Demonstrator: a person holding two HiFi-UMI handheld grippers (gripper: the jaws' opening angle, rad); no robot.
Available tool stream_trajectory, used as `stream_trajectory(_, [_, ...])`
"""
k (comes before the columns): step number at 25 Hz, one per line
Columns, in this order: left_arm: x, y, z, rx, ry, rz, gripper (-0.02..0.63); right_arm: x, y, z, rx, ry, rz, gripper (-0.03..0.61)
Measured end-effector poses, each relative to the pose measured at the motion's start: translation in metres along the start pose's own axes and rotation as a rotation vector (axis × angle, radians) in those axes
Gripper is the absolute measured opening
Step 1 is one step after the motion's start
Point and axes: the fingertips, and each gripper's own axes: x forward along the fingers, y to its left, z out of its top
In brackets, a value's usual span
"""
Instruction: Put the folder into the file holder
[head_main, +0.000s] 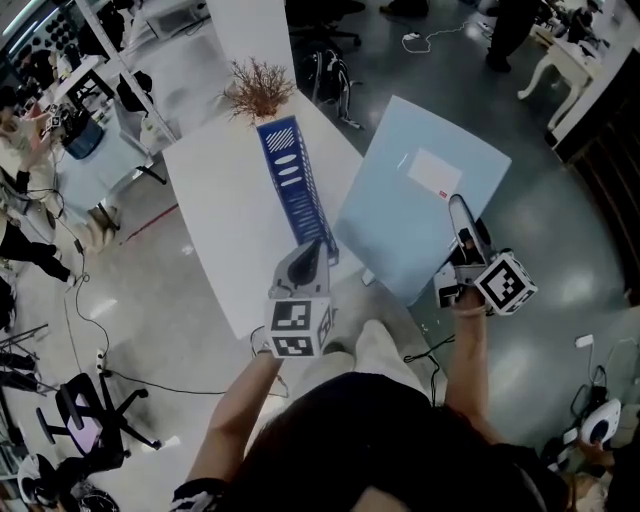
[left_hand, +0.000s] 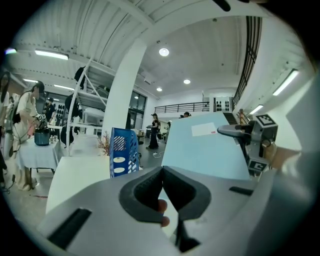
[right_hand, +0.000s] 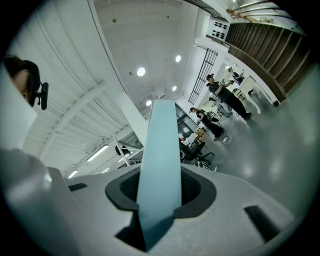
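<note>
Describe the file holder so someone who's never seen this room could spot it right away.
Find the long white table on the grey floor. Near its far end, just in front of a dried brown plant, stands the file holder: a narrow, dark blue box with slotted sides, far darker than the pale blue folder nearby.

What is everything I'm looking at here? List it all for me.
folder: one, light blue, in the air right of the table
file holder: one, blue, upright on the table
table: one, white, centre
dried plant: one, reddish brown, table's far end
office chair: one, black, floor at lower left
left gripper: one, grey, jaws together, empty, near the file holder
right gripper: one, grey, jaws closed on the folder's edge
</note>
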Motion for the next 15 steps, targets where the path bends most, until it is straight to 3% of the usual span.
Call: stream_trajectory(15, [-0.029, 0.018, -0.003, -0.005, -0.002, 0.011, 0.005, -0.003, 0.062, 0.000, -0.052, -0.070, 0.015, 0.138])
